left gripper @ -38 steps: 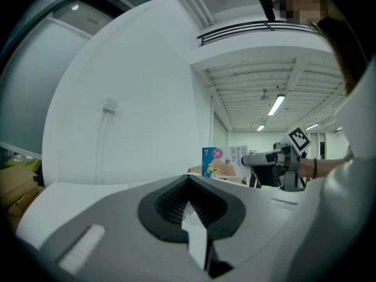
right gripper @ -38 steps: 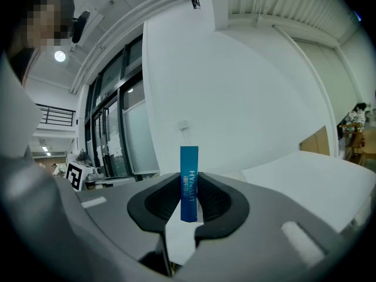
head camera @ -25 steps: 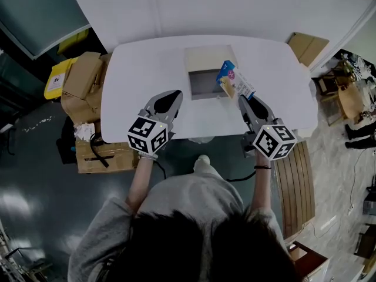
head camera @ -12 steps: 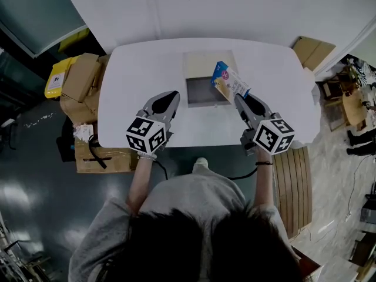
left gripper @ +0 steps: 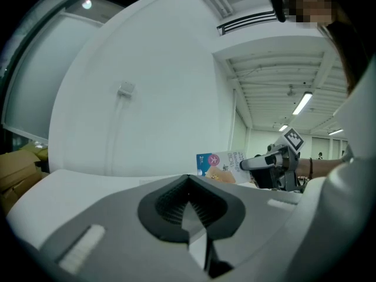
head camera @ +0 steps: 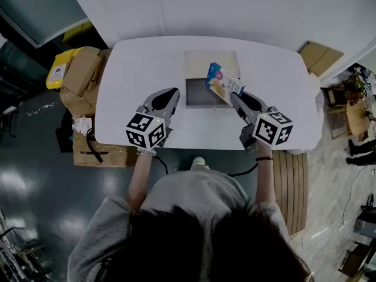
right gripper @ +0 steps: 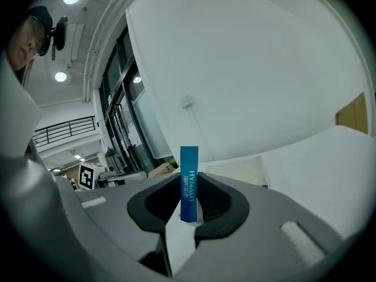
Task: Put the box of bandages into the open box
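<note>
Right hand-held gripper (right gripper: 189, 194): jaws clamped on the box of bandages (right gripper: 188, 181). In its own view the box is edge-on, a narrow blue spine standing upright between the dark pads, white lettering running down it.

From the head view the right hand-held gripper (head camera: 235, 96) reaches in from the near right. The box of bandages (head camera: 223, 82) sticks out past its tips, tilted, printed blue-and-tan face up. It overlaps the right rim of the open box (head camera: 200, 69). Cannot tell whether it is above the rim or touching it.

Left hand-held gripper (left gripper: 189, 213): jaws together, nothing between them. In the head view the left hand-held gripper (head camera: 171, 93) is over the worktop (head camera: 135, 63), just left of the open box and apart from it.

The left gripper view looks across to the box of bandages (left gripper: 220, 166), with the right hand-held gripper (left gripper: 249, 164) behind it at the right.

The open box is cream outside with a grey inside, near the middle of the worktop toward the far edge. The right gripper view shows its cream side (right gripper: 244, 170) just past the jaws.

The worktop is white with rounded corners. On the floor to its left are brown cartons (head camera: 82, 81) and a yellow packet (head camera: 57, 73). To its right is a slatted wooden panel (head camera: 291, 184).
</note>
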`<state>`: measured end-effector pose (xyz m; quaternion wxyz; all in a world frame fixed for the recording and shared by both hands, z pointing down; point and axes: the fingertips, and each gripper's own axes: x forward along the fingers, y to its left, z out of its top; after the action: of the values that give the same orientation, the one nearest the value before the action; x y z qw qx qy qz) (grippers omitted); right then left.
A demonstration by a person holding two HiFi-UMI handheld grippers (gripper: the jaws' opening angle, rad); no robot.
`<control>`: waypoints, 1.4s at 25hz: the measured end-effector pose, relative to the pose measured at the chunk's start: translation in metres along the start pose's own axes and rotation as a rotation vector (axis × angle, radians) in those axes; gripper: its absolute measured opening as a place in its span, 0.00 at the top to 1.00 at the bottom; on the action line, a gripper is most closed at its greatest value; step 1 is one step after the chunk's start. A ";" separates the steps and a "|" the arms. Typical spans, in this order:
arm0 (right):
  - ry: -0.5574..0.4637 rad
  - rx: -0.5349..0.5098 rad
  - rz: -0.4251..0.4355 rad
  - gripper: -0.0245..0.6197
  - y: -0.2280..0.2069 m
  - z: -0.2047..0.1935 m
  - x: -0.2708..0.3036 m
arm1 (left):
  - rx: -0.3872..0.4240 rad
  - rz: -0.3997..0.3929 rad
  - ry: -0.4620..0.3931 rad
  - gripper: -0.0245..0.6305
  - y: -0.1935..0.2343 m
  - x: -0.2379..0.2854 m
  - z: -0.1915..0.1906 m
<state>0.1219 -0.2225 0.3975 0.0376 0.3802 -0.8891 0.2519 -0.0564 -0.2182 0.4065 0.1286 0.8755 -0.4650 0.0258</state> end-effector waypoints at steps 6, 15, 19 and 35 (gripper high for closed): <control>0.074 0.003 0.036 0.81 -0.013 -0.004 0.013 | -0.024 0.010 0.025 0.97 0.001 0.014 -0.013; 0.103 0.075 0.056 0.81 -0.020 -0.016 0.046 | -0.040 0.000 0.104 0.97 0.026 0.016 -0.036; 0.157 0.138 0.086 0.82 -0.029 -0.021 0.051 | -0.052 -0.009 0.140 0.97 0.028 0.023 -0.039; 0.406 0.351 0.160 0.81 -0.048 -0.068 0.088 | -0.108 -0.059 0.222 0.97 0.050 0.046 -0.077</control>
<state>0.0844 -0.2762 0.4995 0.1285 0.2511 -0.8335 0.4751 -0.0661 -0.2629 0.4989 0.2270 0.8725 -0.4225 0.0938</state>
